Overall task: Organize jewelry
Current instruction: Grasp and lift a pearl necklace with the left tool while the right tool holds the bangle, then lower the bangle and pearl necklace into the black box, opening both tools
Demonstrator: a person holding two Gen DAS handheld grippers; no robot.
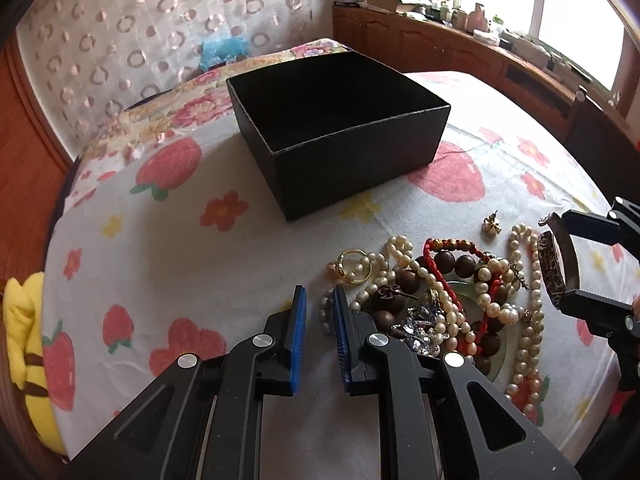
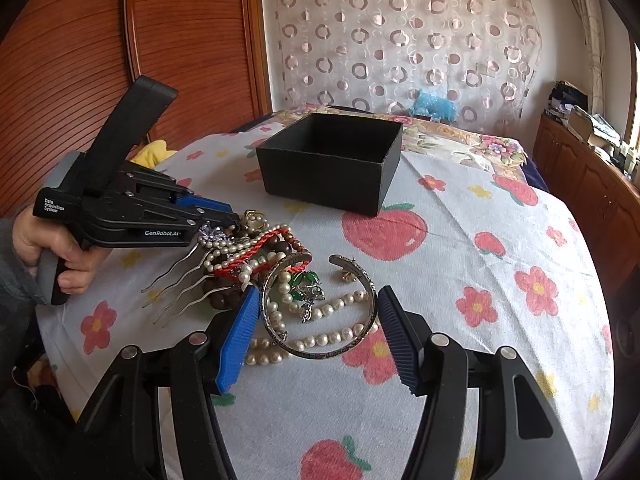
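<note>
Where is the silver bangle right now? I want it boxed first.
The silver bangle sits between the right gripper's blue pads, over pearl strands at the pile's near edge, with the black box beyond it.

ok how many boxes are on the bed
1: the black box, lid off, on the bedspread beyond the jewelry pile; none seems hidden.

Home bedroom: bed [image 2: 500, 240], curtain [image 2: 400, 40].

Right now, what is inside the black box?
The black box shows only dark inner walls, with no jewelry visible. Its floor is hidden behind the near wall in both views.
</note>
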